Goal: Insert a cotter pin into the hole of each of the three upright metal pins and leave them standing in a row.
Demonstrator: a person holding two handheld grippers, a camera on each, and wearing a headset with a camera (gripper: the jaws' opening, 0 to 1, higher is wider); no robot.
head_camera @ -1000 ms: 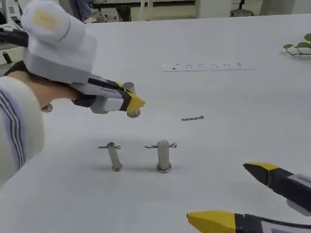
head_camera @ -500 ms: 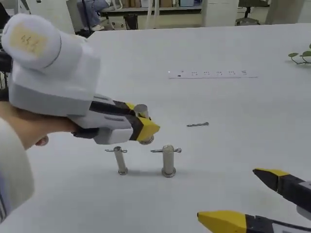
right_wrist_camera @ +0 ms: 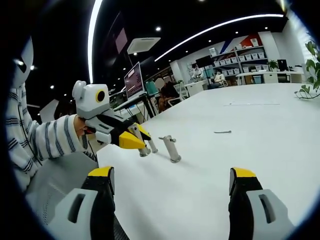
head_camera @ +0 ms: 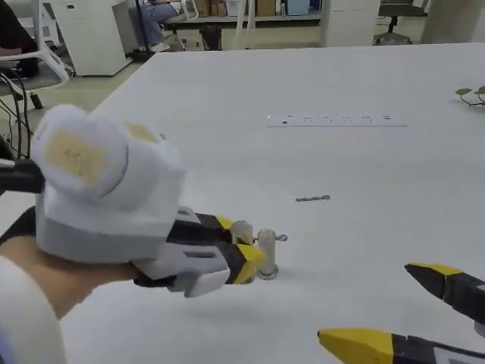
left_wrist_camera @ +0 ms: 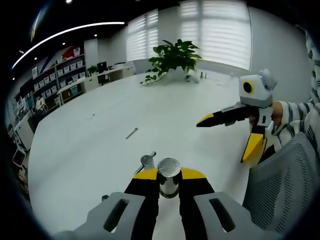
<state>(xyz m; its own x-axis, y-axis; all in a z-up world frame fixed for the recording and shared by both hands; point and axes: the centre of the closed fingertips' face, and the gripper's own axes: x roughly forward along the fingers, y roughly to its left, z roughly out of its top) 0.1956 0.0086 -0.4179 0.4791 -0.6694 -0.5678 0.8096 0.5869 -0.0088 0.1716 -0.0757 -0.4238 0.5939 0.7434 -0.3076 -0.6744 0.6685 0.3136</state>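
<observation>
My left gripper is shut on a bare metal pin, held upright just left of a standing pin that has a cotter pin through its top. In the left gripper view the held pin sits between the jaws, with the pinned one right behind it. The right gripper view shows two standing pins beside the left gripper. A loose cotter pin lies farther back. My right gripper hovers open at the near right.
A white power strip lies across the far part of the table. A small plant stands at the far right edge. Desks and chairs are beyond the table's far edge.
My left gripper has carried the bare pin down and toward me, right up to the two standing pins, and now covers the left one. The right gripper has hardly moved.
</observation>
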